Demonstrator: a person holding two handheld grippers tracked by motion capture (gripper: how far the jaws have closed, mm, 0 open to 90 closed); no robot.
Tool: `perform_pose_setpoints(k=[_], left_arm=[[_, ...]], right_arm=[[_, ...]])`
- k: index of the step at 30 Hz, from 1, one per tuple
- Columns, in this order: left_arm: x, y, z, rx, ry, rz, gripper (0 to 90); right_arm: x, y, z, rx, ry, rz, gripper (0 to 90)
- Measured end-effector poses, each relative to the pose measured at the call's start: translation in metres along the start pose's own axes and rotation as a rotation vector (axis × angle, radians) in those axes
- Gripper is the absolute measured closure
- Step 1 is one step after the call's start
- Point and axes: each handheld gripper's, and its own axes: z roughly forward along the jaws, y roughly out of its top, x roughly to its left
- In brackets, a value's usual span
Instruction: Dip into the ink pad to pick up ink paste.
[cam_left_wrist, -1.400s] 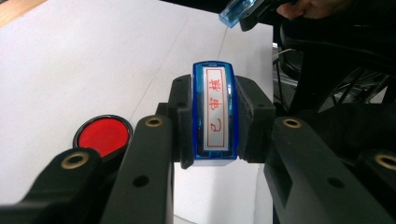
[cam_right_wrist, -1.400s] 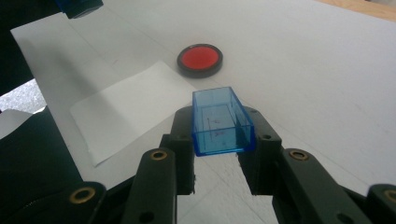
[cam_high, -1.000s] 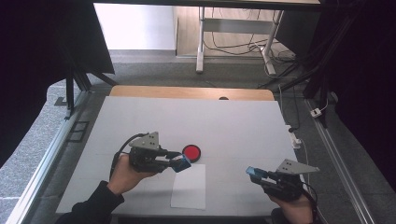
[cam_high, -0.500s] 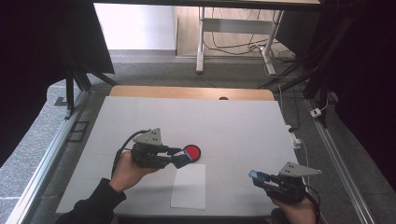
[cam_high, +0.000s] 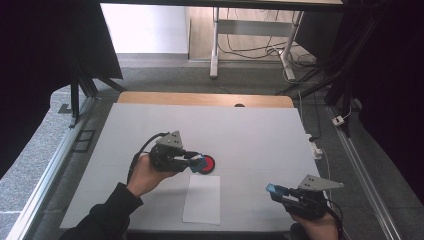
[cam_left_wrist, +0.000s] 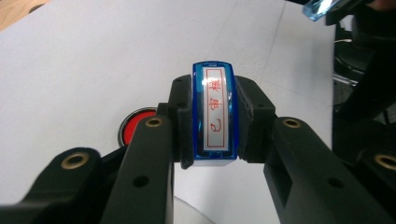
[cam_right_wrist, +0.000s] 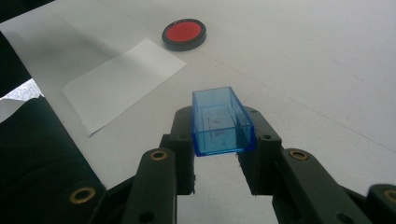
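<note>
Between the black jaws of the left tool (cam_left_wrist: 214, 140) sits a blue stamp (cam_left_wrist: 214, 114), clamped by its long flat sides with the printing face and its red characters turned toward the camera. It looks like hard moulded plastic: light, stiff and smooth, so a grip on the broad side walls suits it best, since the glossy edges could slip under a skewed squeeze. From above, the left tool (cam_high: 196, 162) holds it just over the red ink pad (cam_high: 206, 164), a shallow round dish in a black rim that would probably slide if pushed sideways.

Farther out, the right tool (cam_right_wrist: 223, 154) is closed on the stamp's clear blue cap (cam_right_wrist: 222, 122), a thin hollow shell that likely flexes or cracks under hard pressure; its short walls are the sensible hold. A white paper sheet (cam_high: 202, 199) lies flat on the bench (cam_high: 260, 130) between the two hands, limp and easily shifted.
</note>
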Motion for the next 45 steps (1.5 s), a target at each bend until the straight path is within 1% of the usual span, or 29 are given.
perform_pose_setpoints(k=[3, 7, 13, 18, 27, 29, 35, 36, 38, 45], left_arm=[[0.004, 0.002, 0.007, 0.025, 0.024, 0.006, 70.3], [0.009, 0.006, 0.016, 0.047, 0.029, -0.016, 70.3], [0.018, 0.009, 0.028, 0.074, 0.05, -0.03, 70.3], [0.027, 0.008, 0.04, 0.094, 0.054, -0.059, 70.3], [0.037, 0.005, 0.057, 0.126, 0.057, -0.094, 70.3], [0.039, 0.004, 0.061, 0.135, 0.062, -0.099, 70.4], [0.044, 0.0, 0.068, 0.155, 0.061, -0.124, 70.4], [0.045, -0.001, 0.069, 0.162, 0.069, -0.13, 70.3], [0.046, -0.002, 0.071, 0.162, 0.064, -0.14, 70.4], [0.049, -0.005, 0.075, 0.185, 0.077, -0.15, 70.4]], right_arm=[[0.0, 0.0, 0.0, 0.0, 0.0, 0.001, 68.8], [-0.001, 0.0, 0.0, 0.0, -0.002, 0.006, 68.8], [-0.001, 0.0, 0.0, 0.008, -0.007, 0.002, 68.8], [-0.001, 0.0, 0.0, 0.002, 0.009, 0.011, 68.8], [-0.002, 0.0, 0.0, 0.003, 0.008, 0.011, 68.8], [-0.002, 0.0, 0.0, 0.002, 0.01, 0.01, 68.8], [-0.002, 0.0, 0.0, 0.007, 0.01, 0.008, 68.8], [-0.002, 0.0, 0.0, 0.009, 0.009, 0.007, 68.8], [-0.001, 0.0, 0.0, 0.01, 0.008, 0.006, 68.8], [-0.001, 0.0, 0.0, 0.012, 0.005, 0.004, 68.8]])
